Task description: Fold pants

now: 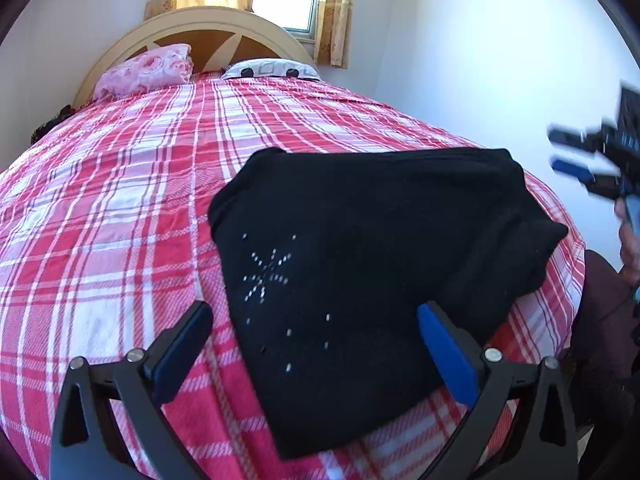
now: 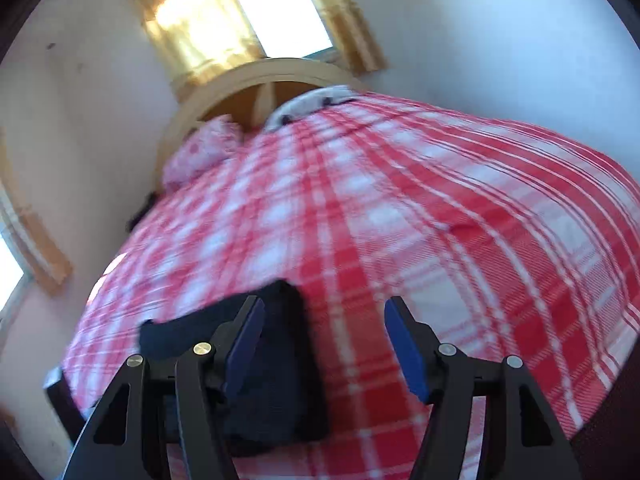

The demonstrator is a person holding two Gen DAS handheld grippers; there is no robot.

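Left hand-held gripper (image 1: pixel 314 334) spread, folded black pants (image 1: pixel 372 256) beneath, right view blurred

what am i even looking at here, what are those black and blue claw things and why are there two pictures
The claws are two handheld grippers; a person holds one in each hand, and no robot arm is involved. Each gripper carries a wide-angle camera that looks forward along its two fingers, so you get one picture per hand.

In the left hand's view, the left gripper is open above a black pair of pants, folded into a compact bundle with small sparkly studs. It lies on a bed with a red and white checked cover. The right gripper shows blurred at the right edge.

In the right hand's view, the right gripper is open too, the pants lie low on the left. Neither gripper holds anything. Pillows lie by the headboard.
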